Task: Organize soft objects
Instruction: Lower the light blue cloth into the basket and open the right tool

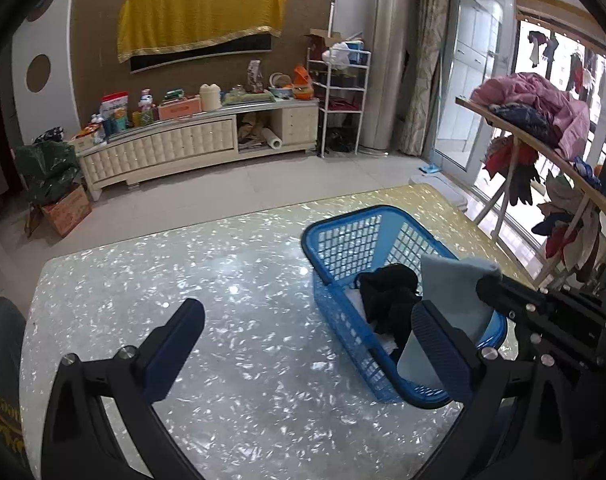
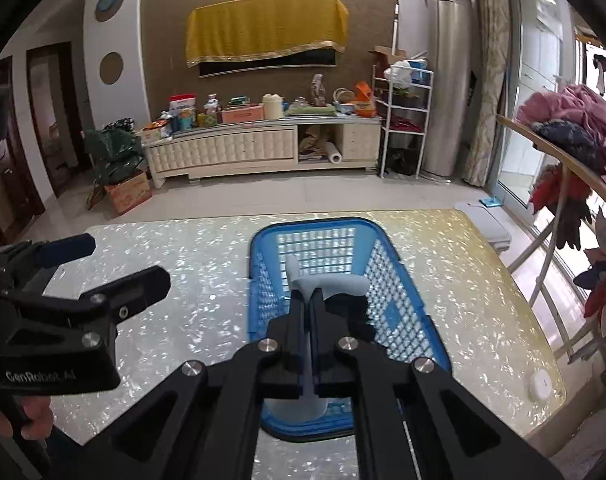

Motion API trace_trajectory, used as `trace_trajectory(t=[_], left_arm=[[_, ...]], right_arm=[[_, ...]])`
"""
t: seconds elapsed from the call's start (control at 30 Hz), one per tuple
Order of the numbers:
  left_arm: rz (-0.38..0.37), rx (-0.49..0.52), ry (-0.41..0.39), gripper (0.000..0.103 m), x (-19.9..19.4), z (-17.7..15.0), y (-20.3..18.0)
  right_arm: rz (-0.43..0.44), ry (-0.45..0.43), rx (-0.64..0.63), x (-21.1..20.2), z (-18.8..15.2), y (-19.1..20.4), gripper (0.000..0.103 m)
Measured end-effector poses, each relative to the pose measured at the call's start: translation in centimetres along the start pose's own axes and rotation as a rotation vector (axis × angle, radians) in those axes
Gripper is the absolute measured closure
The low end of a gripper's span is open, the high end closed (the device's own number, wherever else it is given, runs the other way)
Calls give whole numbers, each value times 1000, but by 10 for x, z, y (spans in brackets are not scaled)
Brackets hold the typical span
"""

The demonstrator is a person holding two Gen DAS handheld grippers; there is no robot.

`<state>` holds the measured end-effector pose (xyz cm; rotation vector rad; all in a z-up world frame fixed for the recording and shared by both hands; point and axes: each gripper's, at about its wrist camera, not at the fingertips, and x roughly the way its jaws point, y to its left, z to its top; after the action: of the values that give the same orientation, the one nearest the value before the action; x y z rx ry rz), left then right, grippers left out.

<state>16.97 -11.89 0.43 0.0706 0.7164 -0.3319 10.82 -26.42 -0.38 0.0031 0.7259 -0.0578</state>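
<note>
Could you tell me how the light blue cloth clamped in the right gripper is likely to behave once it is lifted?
The light blue cloth probably hangs limp: it droops from the right gripper into the blue basket. It seems light; a thin pinch holds it.

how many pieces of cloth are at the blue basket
3: a light blue cloth held above the basket, a black one inside, something white beneath. More may be hidden.

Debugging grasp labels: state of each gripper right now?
Left gripper: open, holding nothing.
Right gripper: shut on the light blue cloth, over the blue basket.
</note>
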Motion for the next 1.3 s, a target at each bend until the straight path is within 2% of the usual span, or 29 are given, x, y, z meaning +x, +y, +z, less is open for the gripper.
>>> trace_trajectory(t=[0.2, 0.43, 0.6, 0.77, 0.93, 1.03, 1.1, 1.13, 1.17, 1.2, 1.23, 1.3], left_arm=[[-4, 23, 31, 0, 20, 2, -6], [-3, 14, 64, 0, 42, 6, -1], [-7, 24, 85, 0, 55, 6, -4], [-9, 50, 111, 0, 64, 2, -9], [-13, 45, 141, 0, 77, -1, -14], [-20, 59, 153, 0, 81, -3, -22], [-25, 70, 157, 0, 82, -3, -26], [-26, 78, 161, 0, 83, -3, -30], [-29, 84, 164, 0, 84, -4, -31], [-31, 88, 167, 0, 84, -4, -32], [-34, 83, 165, 0, 83, -3, -29], [-30, 83, 165, 0, 83, -3, -28]], right_arm=[[-2, 20, 39, 20, -1, -18, 101], [58, 19, 36, 27, 1, -18, 101], [33, 32, 13, 43, -2, -25, 101], [11, 87, 11, 62, -19, -43, 101], [43, 102, 5, 54, -31, -43, 101], [76, 145, 26, 57, -35, -45, 101], [69, 157, 44, 58, -35, -48, 94], [66, 159, 52, 57, -36, -50, 77], [66, 158, 58, 57, -36, -50, 53], [61, 153, 63, 54, -36, -51, 42], [39, 144, 62, 51, -35, -51, 38], [43, 138, 69, 49, -35, -51, 36]])
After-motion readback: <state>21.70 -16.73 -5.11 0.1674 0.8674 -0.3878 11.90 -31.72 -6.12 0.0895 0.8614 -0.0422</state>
